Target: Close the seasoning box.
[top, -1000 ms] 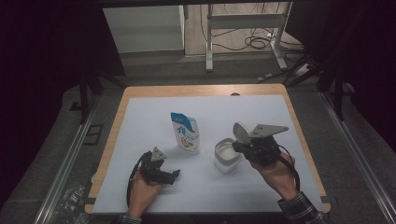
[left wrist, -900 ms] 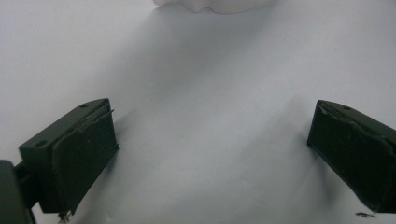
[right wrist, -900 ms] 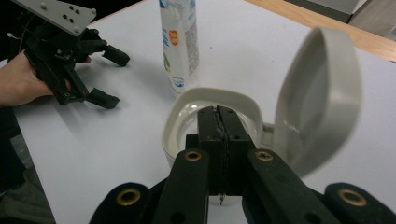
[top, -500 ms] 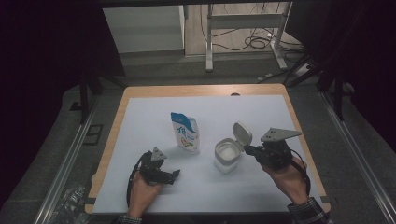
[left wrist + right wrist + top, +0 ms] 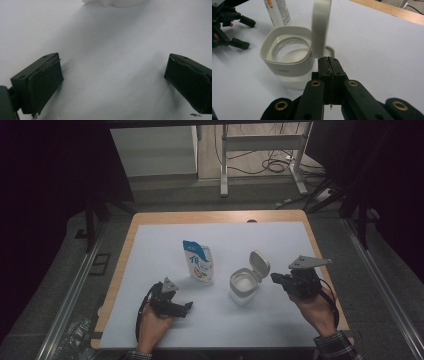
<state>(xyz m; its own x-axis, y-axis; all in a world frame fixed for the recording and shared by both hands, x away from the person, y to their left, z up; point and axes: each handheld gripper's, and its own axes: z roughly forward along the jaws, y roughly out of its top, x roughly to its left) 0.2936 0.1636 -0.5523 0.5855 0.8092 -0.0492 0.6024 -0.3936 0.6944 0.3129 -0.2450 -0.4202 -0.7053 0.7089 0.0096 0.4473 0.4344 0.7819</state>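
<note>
The desk (image 5: pixel 150 250) carries a white square jar (image 5: pixel 243 287) mid-desk, upright, mouth up, its hinged lid (image 5: pixel 259 265) standing open toward the right gripper (image 5: pixel 278 279), whose jaws are pressed together, empty. Left gripper (image 5: pixel 187 307) jaws are spread over bare desk.

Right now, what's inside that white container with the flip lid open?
The white container stands with its lid hinged up. Inside, a threaded clear neck and what looks like white powder in the bottom. How deep it goes is hidden by the opaque collar.
</note>
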